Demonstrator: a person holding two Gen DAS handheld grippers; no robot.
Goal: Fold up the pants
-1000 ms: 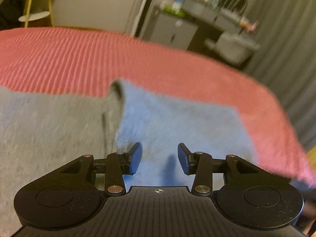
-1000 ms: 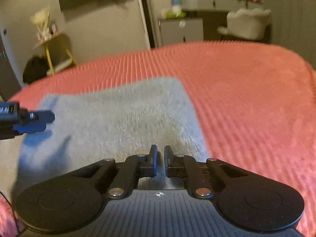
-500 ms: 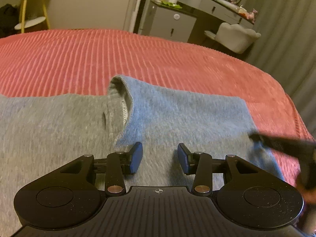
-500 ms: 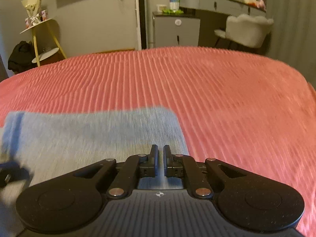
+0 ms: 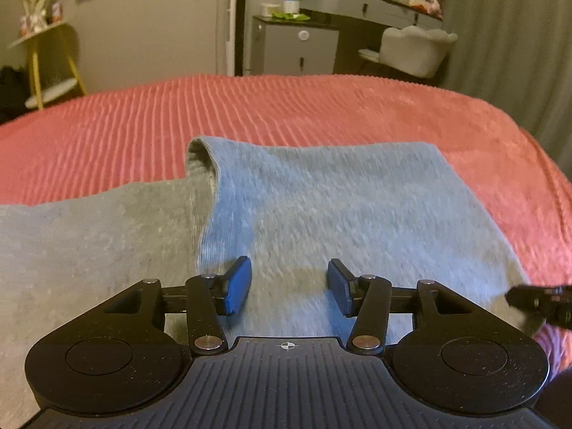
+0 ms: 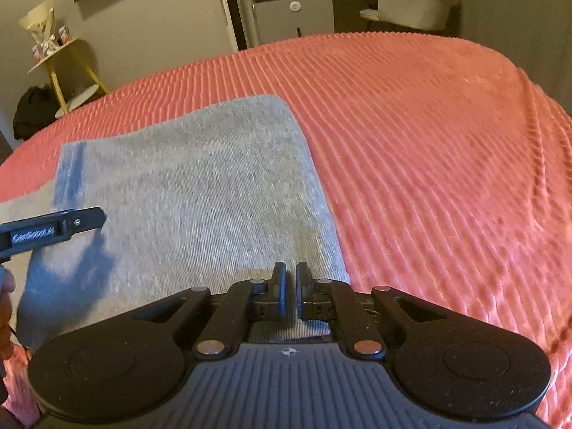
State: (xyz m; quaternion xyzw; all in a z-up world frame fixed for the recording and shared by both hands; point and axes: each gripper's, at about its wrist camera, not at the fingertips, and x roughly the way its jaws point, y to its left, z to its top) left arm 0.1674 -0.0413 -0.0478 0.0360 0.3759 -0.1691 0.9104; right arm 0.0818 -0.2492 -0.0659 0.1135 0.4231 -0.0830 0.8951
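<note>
A ribbed coral bedspread (image 6: 429, 143) covers the bed, and the grey knit pants (image 5: 339, 214) lie flat on it, folded over. Only the left wrist view shows the raised, looped fold edge (image 5: 207, 157) and the lower layer spreading leftward; only the right wrist view shows the pants' straight right border against the ribs. The left gripper (image 5: 289, 287) has just been opening, its blue pads spread above the cloth with nothing between them. The right gripper (image 6: 290, 287) is pressed together, seemingly empty, over the near right corner.
</note>
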